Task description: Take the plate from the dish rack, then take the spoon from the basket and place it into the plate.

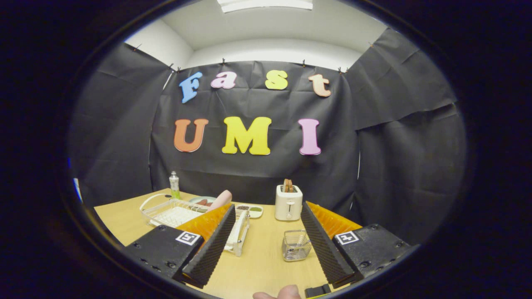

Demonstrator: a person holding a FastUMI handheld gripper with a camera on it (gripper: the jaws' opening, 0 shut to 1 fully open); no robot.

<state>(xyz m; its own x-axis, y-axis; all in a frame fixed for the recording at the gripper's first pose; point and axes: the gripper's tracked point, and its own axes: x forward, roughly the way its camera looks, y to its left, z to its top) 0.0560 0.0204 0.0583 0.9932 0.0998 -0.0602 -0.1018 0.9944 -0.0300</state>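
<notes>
Ahead, basket (296, 246) between spread tongs (266, 224)

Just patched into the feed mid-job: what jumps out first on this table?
The gripper is open over the wooden table, its black ridged fingers spread wide with nothing between them. Just ahead, beside the right finger, stands a small wire basket; the clear dish rack sits by the left finger, partly hidden behind it. Beyond them, a white toaster with toast in it stands near the back wall.

Dish rack (183, 214) partly hidden (behind left claw finger).
</notes>
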